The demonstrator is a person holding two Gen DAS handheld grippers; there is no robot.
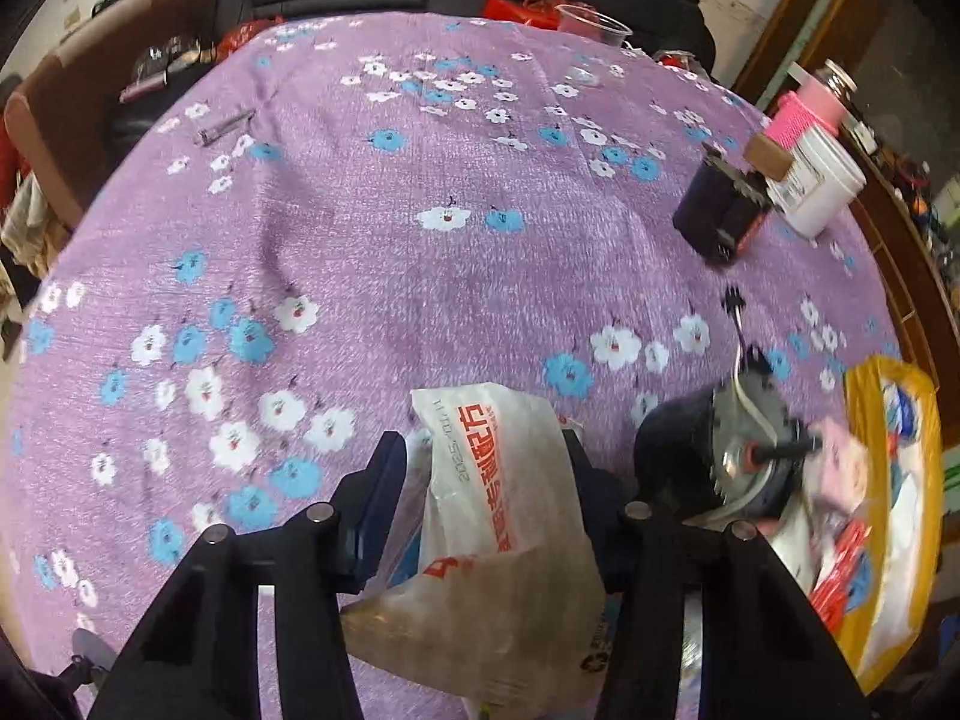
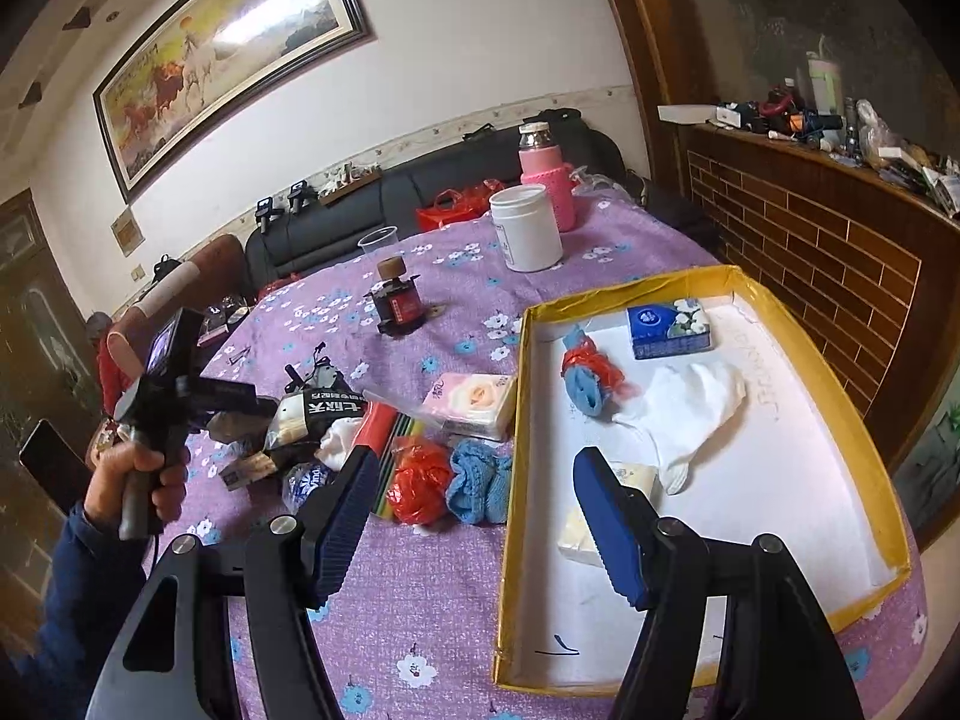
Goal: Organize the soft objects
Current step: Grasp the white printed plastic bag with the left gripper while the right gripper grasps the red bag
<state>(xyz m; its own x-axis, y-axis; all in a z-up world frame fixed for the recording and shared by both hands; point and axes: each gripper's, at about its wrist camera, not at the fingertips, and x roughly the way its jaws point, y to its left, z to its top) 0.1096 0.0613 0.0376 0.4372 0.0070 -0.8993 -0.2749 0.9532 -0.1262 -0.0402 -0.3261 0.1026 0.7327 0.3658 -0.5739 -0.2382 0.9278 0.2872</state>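
Observation:
A crumpled clear plastic bag (image 1: 498, 480) with red print fills the gap between the blue pads of my left gripper (image 1: 480, 450), which is shut on it. In the right wrist view a hand holds that left gripper (image 2: 252, 399) at the pile of packets. My right gripper (image 2: 474, 462) hangs open and empty above a blue knitted piece (image 2: 480, 486) and a red plastic bag (image 2: 420, 474). A pink tissue pack (image 2: 474, 402) lies beside the yellow-rimmed box (image 2: 828, 384). Inside it are a blue tissue pack (image 2: 672, 330), white gloves (image 2: 690, 408) and a blue sock wrapped in red (image 2: 588, 378).
On the purple flowered tablecloth (image 1: 390, 228) stand a white jar (image 2: 528, 228), a pink-sleeved bottle (image 2: 546, 180), a clear cup (image 2: 378, 240) and a black-and-red electrical part (image 2: 399, 306). A small motor (image 1: 738, 450) lies right of the bag. A black sofa (image 2: 336, 222) runs behind the table.

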